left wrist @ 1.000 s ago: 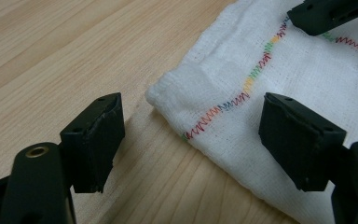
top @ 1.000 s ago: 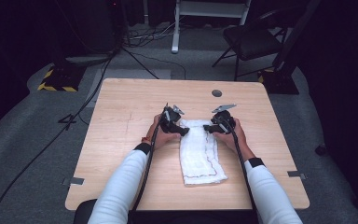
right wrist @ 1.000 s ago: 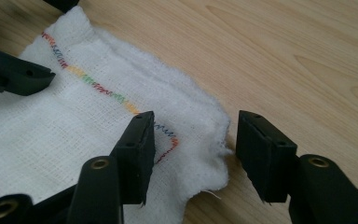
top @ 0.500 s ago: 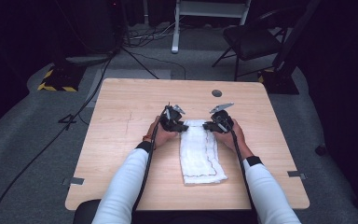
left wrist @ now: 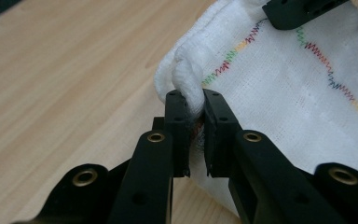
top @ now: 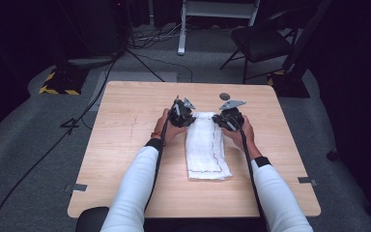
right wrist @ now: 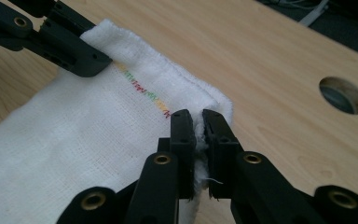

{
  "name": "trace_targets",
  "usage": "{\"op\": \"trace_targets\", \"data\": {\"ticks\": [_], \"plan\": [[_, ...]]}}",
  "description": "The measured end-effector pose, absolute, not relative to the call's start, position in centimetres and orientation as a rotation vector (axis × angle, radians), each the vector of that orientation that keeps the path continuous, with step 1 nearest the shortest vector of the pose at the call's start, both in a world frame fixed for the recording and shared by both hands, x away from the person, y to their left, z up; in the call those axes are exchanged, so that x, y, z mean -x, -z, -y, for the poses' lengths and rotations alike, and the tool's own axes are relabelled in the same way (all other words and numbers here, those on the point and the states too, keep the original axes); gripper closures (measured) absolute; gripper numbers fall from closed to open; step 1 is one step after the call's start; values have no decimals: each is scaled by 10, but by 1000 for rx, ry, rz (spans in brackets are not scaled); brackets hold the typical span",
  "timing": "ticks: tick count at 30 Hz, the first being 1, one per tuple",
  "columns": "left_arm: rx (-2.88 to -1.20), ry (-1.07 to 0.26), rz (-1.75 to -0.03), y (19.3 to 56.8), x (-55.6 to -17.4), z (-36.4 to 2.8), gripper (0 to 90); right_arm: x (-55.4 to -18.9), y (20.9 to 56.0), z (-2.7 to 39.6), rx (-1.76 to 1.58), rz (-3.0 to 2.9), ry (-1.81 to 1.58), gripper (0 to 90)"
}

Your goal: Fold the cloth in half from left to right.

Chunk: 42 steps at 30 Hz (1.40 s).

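While pinching the white cloth [left wrist: 279,93] tight, squeezing one far corner in the left gripper [left wrist: 193,105] and the other far corner in the right gripper [right wrist: 193,121], jaws nearly shut with cloth bunched between. Holding both hands low, side by side, near the middle of the wooden table [top: 125,125], arms reaching forward. Lying long and folded toward the person, with colourful stitching. Sitting almost where they were a moment ago, barely moving.
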State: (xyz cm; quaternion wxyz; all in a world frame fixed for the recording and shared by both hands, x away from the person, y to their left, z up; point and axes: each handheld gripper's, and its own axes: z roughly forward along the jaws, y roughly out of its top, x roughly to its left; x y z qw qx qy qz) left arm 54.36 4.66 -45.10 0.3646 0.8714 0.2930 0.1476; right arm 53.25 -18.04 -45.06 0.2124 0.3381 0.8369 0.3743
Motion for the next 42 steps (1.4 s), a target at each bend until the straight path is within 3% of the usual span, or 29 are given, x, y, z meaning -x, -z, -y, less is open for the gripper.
{"op": "trace_targets", "data": {"ticks": [8, 17, 29, 42], "plan": [[-2195, -414, -696, 432, -537, -52, 817, -523, 427, 183, -874, -2279, -1085, 840], [-2184, -399, -575, 428, -503, -63, 804, -491, 420, 189, -760, -2307, -1137, 842], [-2225, -351, -418, 436, -440, -71, 800, -435, 427, 202, -607, -2411, -1221, 842], [-2298, -301, -352, 456, -407, -61, 770, -404, 452, 213, -577, -2513, -1197, 835]]}}
